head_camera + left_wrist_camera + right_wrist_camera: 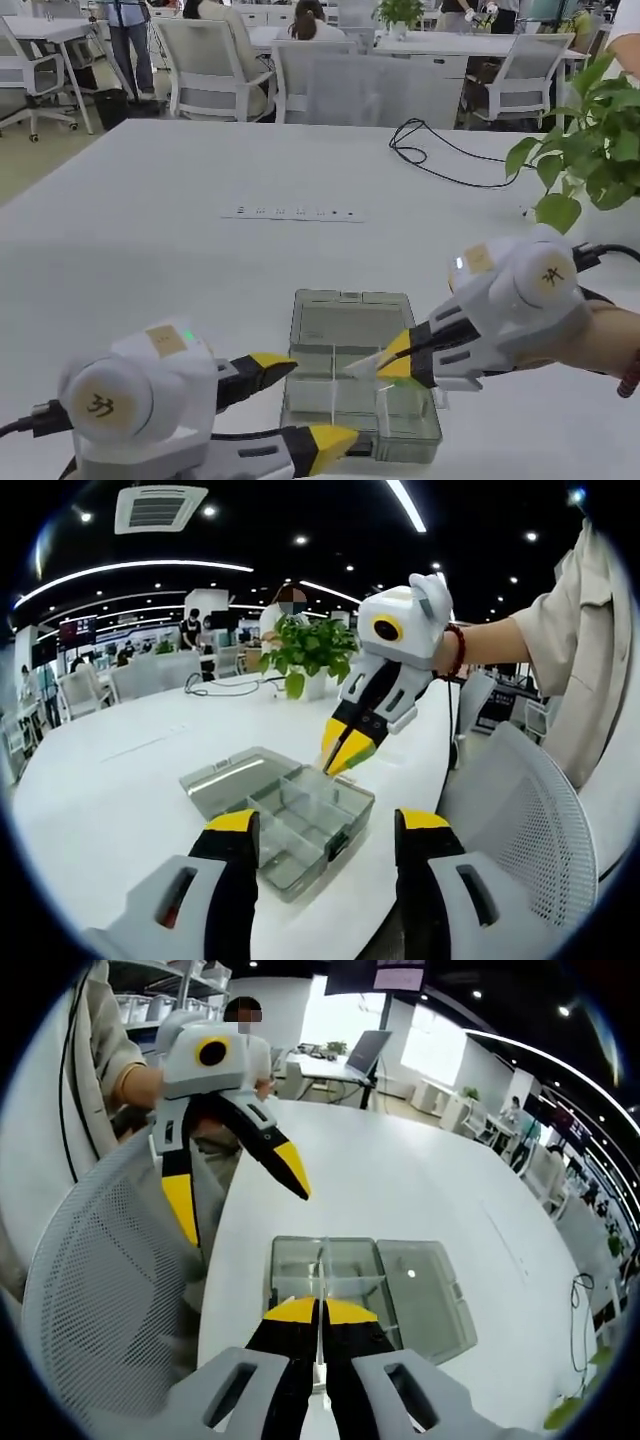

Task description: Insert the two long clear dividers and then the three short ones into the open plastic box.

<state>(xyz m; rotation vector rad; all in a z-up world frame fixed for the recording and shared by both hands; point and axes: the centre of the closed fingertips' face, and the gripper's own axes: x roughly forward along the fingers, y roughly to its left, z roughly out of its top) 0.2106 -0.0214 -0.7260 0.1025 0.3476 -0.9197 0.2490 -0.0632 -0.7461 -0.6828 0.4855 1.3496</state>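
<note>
One divider (361, 366) pinched in right tool (396, 357), over open box (415, 425)

Worktop (150, 220) open from 9 to 12 o'clock of the box (350, 318). Plant (585, 150) and cable (393, 148) obstruct 1 to 2 o'clock. Right claw (395, 358), gripping a divider (362, 366), overhangs the box; left claw (305, 400), spread, blocks 7 o'clock.
</note>
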